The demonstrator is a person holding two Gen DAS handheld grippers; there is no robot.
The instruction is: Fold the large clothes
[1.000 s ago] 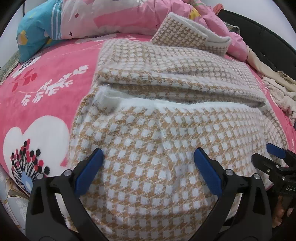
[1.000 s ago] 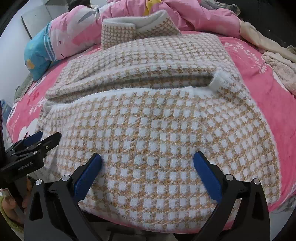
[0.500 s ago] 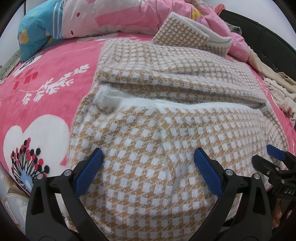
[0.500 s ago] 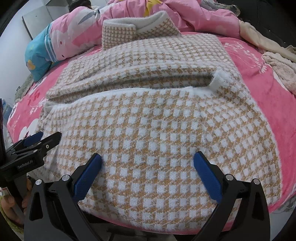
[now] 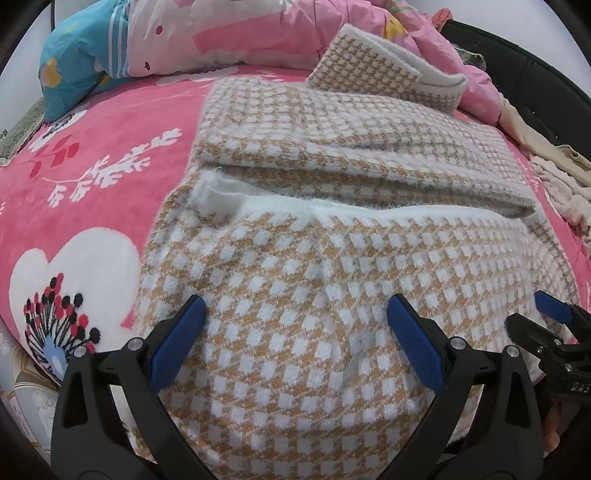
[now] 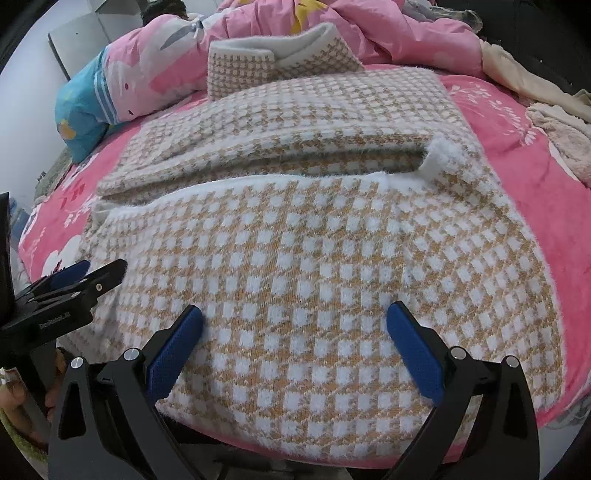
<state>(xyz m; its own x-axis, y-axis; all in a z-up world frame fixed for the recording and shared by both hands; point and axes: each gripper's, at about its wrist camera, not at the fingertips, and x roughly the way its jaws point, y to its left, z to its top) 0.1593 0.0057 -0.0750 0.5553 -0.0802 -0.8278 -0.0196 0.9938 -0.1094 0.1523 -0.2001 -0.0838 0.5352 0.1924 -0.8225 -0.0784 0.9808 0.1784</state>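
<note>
Pink floral blanket [image 5: 110, 155] is covering the bed, with a pink and blue pillow [image 5: 122, 48] and a rumpled pink quilt [image 6: 388, 33] piled along the far side. Beige and cream clothes [image 6: 554, 114] are lying heaped at the right edge. Tan-and-white checked sweater [image 5: 332, 280] is lying flat across the blanket, partly folded: a sleeve is lying crosswise over the body, its white fuzzy edge showing along the fold. Another folded piece in the same check [image 5: 384, 70] is resting at the far end against the quilt.

Left gripper [image 5: 295, 332] is hovering over the near hem of the sweater, blue pads spread wide, nothing between them. Right gripper [image 6: 295, 332] is doing the same further right, jaws spread wide and empty above the hem. Each gripper is showing at the edge of the other's view, both near the bed's front edge. Bits of the person's fingers [image 6: 14, 395] are showing low in the right wrist view, gripping the left handle.
</note>
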